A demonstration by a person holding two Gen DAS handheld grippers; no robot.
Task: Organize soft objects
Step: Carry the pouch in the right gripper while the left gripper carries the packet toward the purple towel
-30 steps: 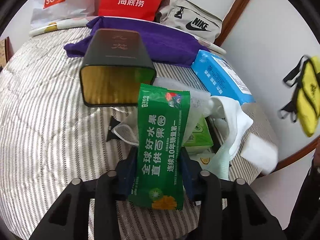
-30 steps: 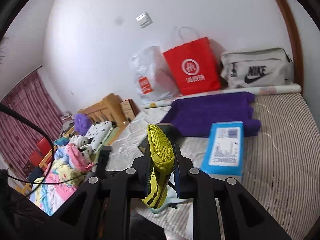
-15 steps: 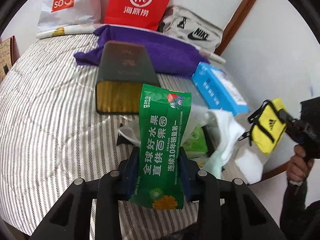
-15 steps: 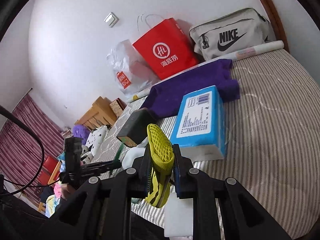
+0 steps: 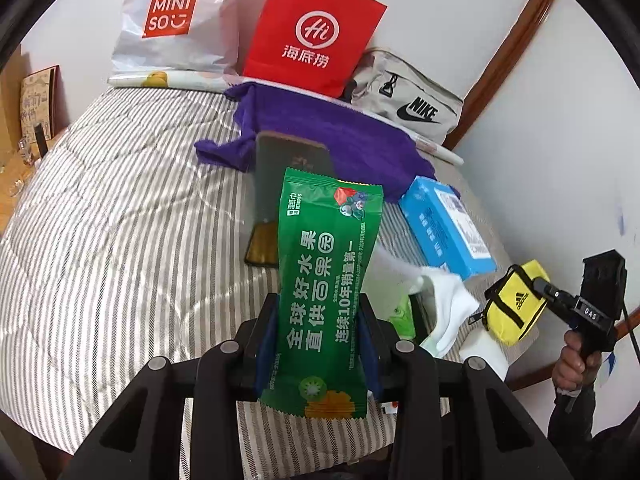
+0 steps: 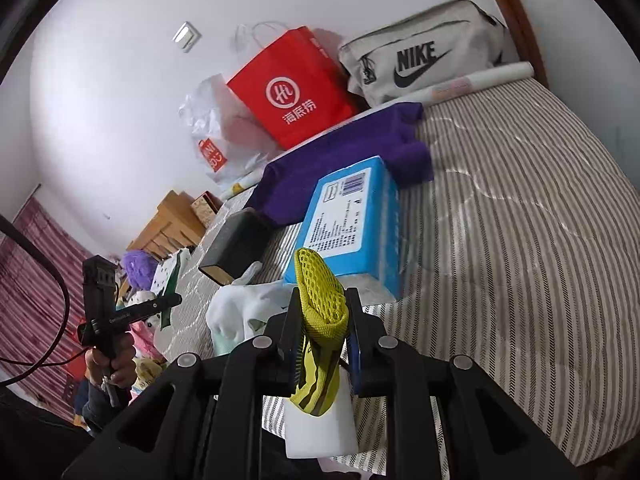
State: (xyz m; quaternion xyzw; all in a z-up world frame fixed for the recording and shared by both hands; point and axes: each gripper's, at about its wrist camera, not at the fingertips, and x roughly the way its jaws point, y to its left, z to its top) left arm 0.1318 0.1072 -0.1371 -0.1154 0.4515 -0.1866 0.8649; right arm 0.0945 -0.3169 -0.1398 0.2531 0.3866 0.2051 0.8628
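Green foil is what we meet first in the left wrist view: the green wet-wipe pack (image 5: 328, 288) stands upright in the left tool (image 5: 318, 346), pinched across its lower half, above the striped bed (image 5: 120, 240). We judge it light and squashy, with a slick film that could slide under a loose pinch; holding it low across the flat body, not by the crimped end, looks sound. Behind it lie a dark box (image 5: 280, 184) with a gold end, a purple towel (image 5: 340, 140) and a blue tissue pack (image 5: 444, 224); a white sock (image 5: 448, 304) lies just beside the tool. This view alone shows the right tool (image 5: 540, 284) from outside, with the yellow pouch (image 5: 512, 304) hanging from it over the bed's edge and its black strap showing.

From the right wrist view, the right tool (image 6: 322, 338) is closed on the yellow pouch (image 6: 322, 312), its mesh top bunched between the fingers. We judge it soft, floppy and nearly weightless; a hold on the body would steady it better than one on the mesh. Only here do we see the white block (image 6: 320, 424) under the tool and the far room with its wooden furniture (image 6: 172, 224). The left tool's handle (image 6: 104, 312) appears, but not its load.
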